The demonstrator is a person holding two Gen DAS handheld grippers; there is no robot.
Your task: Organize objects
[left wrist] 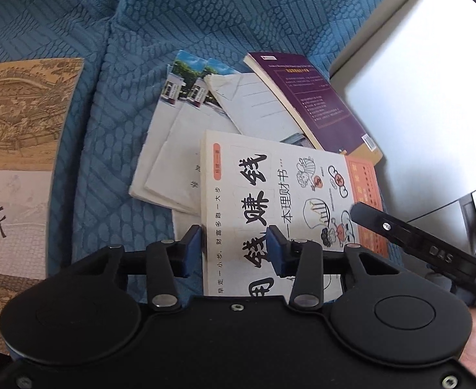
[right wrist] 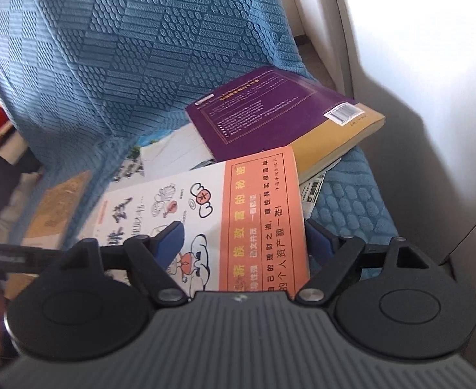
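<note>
Blue textured cover is spreading over a sofa-like seat and carrying a loose pile of books by its right edge, next to a white panel

White book with large black characters and an orange band is lying on top of the pile, nearest the cameras. Purple book with a barcode is sitting behind it, toward the seat's right edge, overlapping the thin white booklets with building photos on their covers. Tan illustrated book is lying well apart, toward the left edge of the cover

Left gripper is straddling the left edge of the white book: one blue pad just off the edge, the other over the cover. Jaws are standing partly apart; whether the pads are pressing on the book cannot be told

Right gripper is holding its jaws wide, one pad over the white part of the cover, the other just beyond the orange band's edge; pads are not visibly pressing. It is showing in the left view as a dark finger over the orange band
</note>
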